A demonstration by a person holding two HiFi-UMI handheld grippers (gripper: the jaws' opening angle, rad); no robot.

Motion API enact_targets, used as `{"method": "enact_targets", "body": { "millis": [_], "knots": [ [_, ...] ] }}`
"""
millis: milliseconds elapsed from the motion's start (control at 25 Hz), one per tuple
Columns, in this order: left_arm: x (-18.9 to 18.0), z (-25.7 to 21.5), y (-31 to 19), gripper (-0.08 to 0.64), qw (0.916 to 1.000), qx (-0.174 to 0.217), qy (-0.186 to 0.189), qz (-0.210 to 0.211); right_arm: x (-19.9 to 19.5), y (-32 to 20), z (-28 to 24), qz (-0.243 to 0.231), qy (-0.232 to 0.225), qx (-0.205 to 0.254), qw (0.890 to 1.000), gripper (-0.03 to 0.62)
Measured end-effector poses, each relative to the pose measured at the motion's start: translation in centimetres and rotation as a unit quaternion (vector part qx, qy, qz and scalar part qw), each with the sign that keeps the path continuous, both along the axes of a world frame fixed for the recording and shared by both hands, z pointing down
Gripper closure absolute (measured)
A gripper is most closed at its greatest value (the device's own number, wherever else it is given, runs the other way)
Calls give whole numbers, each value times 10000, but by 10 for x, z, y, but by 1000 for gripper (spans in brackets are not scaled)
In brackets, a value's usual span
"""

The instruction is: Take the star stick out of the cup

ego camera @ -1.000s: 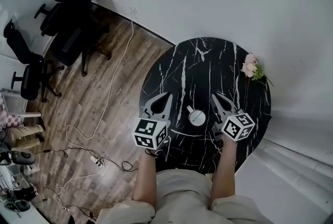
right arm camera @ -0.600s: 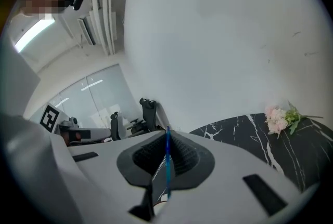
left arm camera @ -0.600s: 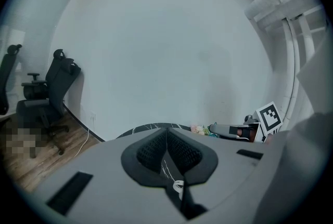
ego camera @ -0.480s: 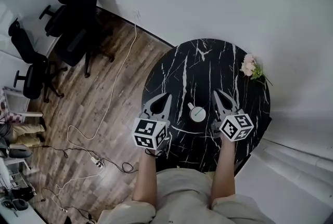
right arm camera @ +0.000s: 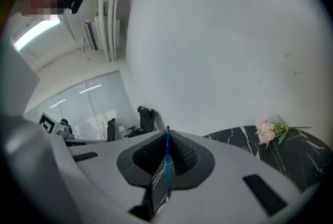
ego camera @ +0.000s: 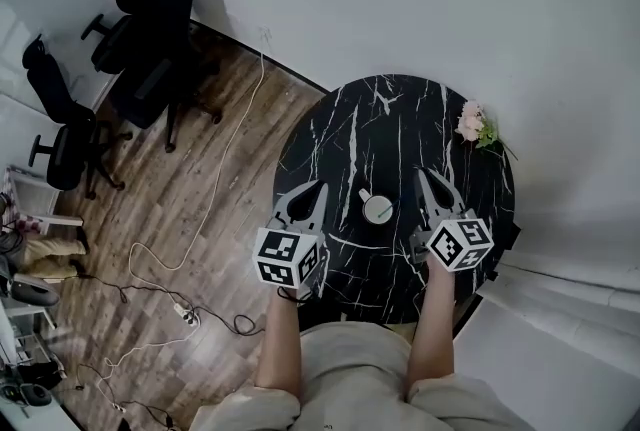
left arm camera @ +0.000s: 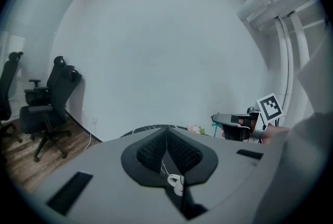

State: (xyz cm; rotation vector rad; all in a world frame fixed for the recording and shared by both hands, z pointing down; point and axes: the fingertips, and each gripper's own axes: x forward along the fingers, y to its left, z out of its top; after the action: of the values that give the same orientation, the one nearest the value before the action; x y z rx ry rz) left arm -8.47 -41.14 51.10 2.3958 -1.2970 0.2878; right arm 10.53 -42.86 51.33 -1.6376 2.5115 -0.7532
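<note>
A white cup (ego camera: 378,209) stands near the front of the round black marble table (ego camera: 395,119). In the right gripper view my right gripper (right arm camera: 167,132) is shut on a thin blue stick (right arm camera: 167,166), which stands upright between the pads; its star end is hidden. From above, the right gripper (ego camera: 423,175) hangs just right of the cup. My left gripper (ego camera: 320,187) is left of the cup; its jaws (left arm camera: 166,132) meet with nothing between them. The left gripper view shows the right gripper (left arm camera: 214,118) off to the right with a teal sliver under its tip.
A bunch of pink flowers (ego camera: 474,126) lies at the table's far right edge. Black office chairs (ego camera: 140,39) stand at the far left on the wood floor, where white cables (ego camera: 215,179) trail. A white wall runs behind the table.
My right gripper has risen and drawn a little to the right, away from the cup. The left gripper has shifted only slightly beside the cup.
</note>
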Motion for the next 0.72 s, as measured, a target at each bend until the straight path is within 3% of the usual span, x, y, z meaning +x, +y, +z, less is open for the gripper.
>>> {"method": "enact_targets", "body": {
  "millis": [280,720],
  "knots": [
    [-5,-13,33,538,9998,154,4,-113,8,26,-33,36,23,351,9994,549],
    [-6,-18,89,538,9993,207,61,-290,8,71,-52,-114,77,457,9989,549]
  ]
}}
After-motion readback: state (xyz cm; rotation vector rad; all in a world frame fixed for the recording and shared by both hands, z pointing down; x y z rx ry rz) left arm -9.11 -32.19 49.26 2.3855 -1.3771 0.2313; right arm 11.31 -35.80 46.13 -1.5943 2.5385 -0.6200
